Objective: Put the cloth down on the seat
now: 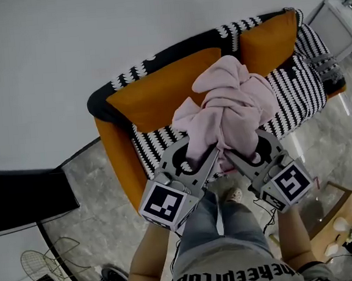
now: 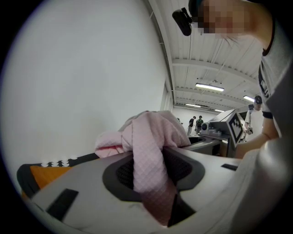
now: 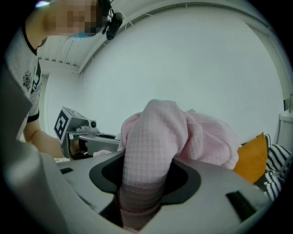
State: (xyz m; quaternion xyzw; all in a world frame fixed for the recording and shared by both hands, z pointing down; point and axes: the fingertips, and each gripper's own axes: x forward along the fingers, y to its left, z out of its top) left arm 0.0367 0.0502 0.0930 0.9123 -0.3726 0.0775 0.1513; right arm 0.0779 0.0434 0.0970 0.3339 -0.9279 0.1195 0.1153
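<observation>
A pink waffle-weave cloth hangs bunched between both grippers above the sofa seat, which has a black-and-white patterned cover. My left gripper is shut on one part of the cloth. Close beside it, my right gripper is shut on another part of the cloth. In each gripper view the fabric fills the gap between the jaws and spills over them. The cloth's far end reaches toward the orange back cushions.
The sofa has orange sides and stands against a white wall. A dark monitor and a wire basket are at the lower left. A low wooden table with small white things is at the lower right. The floor is grey marble tile.
</observation>
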